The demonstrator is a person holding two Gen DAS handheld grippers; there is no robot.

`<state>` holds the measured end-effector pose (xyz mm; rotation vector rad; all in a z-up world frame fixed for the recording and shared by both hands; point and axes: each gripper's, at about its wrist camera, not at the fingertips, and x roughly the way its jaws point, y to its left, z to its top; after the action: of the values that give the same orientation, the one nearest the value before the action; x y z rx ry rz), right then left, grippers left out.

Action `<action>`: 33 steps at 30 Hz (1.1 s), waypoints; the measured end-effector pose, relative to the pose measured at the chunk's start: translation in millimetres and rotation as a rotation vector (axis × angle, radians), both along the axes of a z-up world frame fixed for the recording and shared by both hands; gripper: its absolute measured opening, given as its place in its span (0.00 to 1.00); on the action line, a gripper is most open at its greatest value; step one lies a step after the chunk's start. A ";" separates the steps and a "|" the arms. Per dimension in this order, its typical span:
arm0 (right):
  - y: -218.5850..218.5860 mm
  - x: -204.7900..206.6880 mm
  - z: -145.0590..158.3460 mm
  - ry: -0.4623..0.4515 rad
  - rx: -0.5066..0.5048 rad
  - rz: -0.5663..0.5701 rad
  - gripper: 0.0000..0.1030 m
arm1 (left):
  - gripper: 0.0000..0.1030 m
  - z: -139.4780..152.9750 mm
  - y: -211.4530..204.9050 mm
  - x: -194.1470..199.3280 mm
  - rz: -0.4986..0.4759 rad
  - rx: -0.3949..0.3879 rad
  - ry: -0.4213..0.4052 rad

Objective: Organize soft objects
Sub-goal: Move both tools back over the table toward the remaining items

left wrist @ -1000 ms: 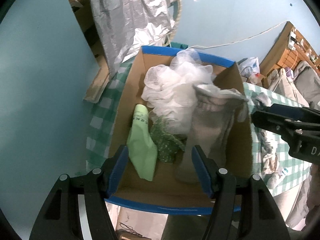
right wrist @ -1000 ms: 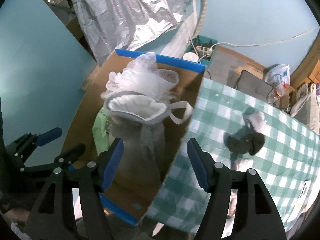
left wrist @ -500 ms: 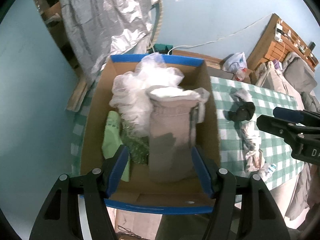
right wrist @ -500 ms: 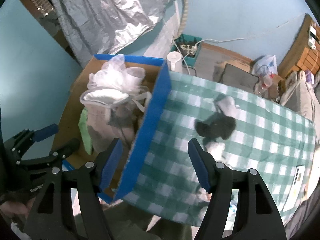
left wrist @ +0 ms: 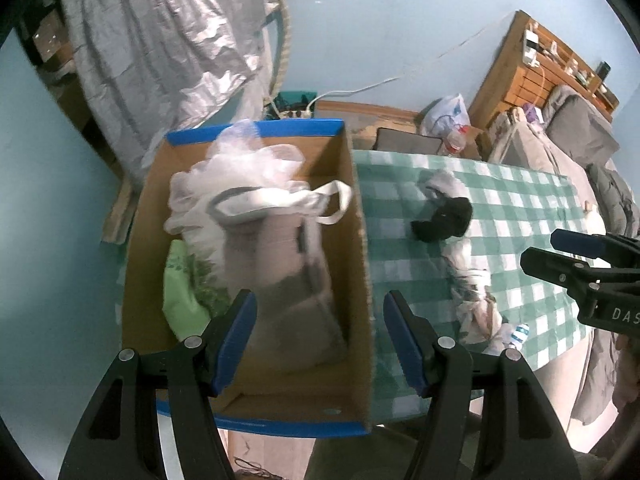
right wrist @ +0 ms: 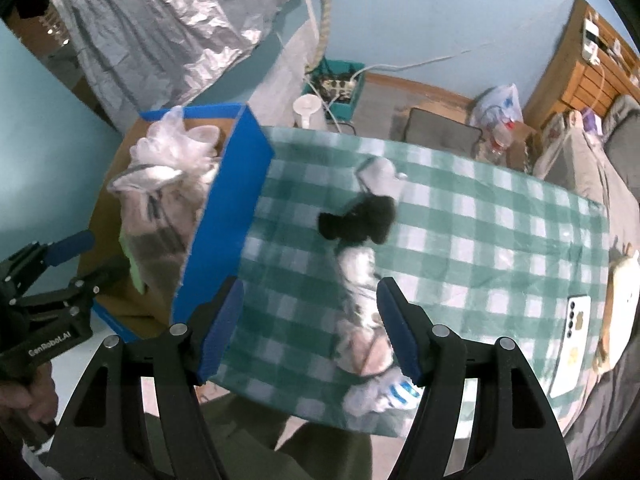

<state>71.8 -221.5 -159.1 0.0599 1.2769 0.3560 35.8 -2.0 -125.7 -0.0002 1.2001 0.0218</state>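
Note:
A cardboard box (left wrist: pixel 356 240) with blue edges stands at the table's left end, also in the right wrist view (right wrist: pixel 228 216). It holds a grey fleece-lined pouch (left wrist: pixel 280 272), white mesh fabric (left wrist: pixel 224 168), a green cloth (left wrist: pixel 180 300) and a dark green item. On the checked tablecloth (right wrist: pixel 480 248) lie a black soft item (right wrist: pixel 360 220), a white piece (right wrist: pixel 380 174) behind it and a long pale bundled cloth (right wrist: pixel 360 320). My left gripper (left wrist: pixel 320 336) is open above the box's near end. My right gripper (right wrist: pixel 308 328) is open above the table, its right finger beside the pale cloth.
A phone (right wrist: pixel 570 344) lies near the table's right edge. A silver cover (left wrist: pixel 160 60) hangs behind the box. A power strip in a teal bin (right wrist: pixel 336 84), a plastic bag (right wrist: pixel 496 104) and wooden shelves (left wrist: pixel 532 72) stand beyond the table.
Both grippers have swung to the right and pulled back from the box. The right gripper has moved from over the box to over the tablecloth, above the pale cloth.

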 end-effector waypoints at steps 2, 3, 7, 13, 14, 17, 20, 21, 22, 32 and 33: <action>-9.4 -2.6 -1.6 0.005 -0.003 -0.014 0.67 | 0.65 -1.1 -8.8 2.3 -0.016 -0.001 0.005; -14.6 -4.1 -2.7 0.009 -0.004 -0.023 0.67 | 0.65 -1.6 -11.7 3.3 -0.022 -0.002 0.007; -32.9 -8.4 -7.3 0.024 -0.011 -0.057 0.67 | 0.65 -4.0 -26.4 8.6 -0.055 -0.006 0.016; -56.8 -17.7 -14.5 0.050 -0.011 -0.112 0.67 | 0.65 -5.9 -46.8 12.7 -0.107 -0.008 0.022; -60.0 -19.5 -16.1 0.056 -0.011 -0.120 0.67 | 0.65 -6.9 -50.3 13.2 -0.116 -0.011 0.024; -69.0 -25.4 -22.4 0.074 -0.016 -0.143 0.67 | 0.66 -11.6 -64.4 13.0 -0.157 -0.011 0.034; -75.5 -30.3 -28.6 0.092 -0.016 -0.160 0.67 | 0.66 -17.3 -76.1 12.1 -0.194 -0.001 0.047; -76.5 -31.9 -31.3 0.098 -0.021 -0.164 0.67 | 0.66 -20.0 -80.2 11.8 -0.205 0.000 0.053; -77.3 -34.1 -34.2 0.104 -0.025 -0.168 0.67 | 0.66 -22.6 -83.9 11.6 -0.215 0.002 0.060; -90.5 -55.1 -64.7 0.180 -0.022 -0.229 0.67 | 0.69 -41.4 -108.0 7.9 -0.298 0.026 0.099; -91.3 -57.0 -68.1 0.189 -0.019 -0.237 0.67 | 0.69 -43.2 -109.2 7.4 -0.303 0.028 0.102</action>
<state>14.9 -312.8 -227.2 0.2308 1.4429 0.1361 43.2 -111.2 -168.9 0.2090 1.2911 -0.2291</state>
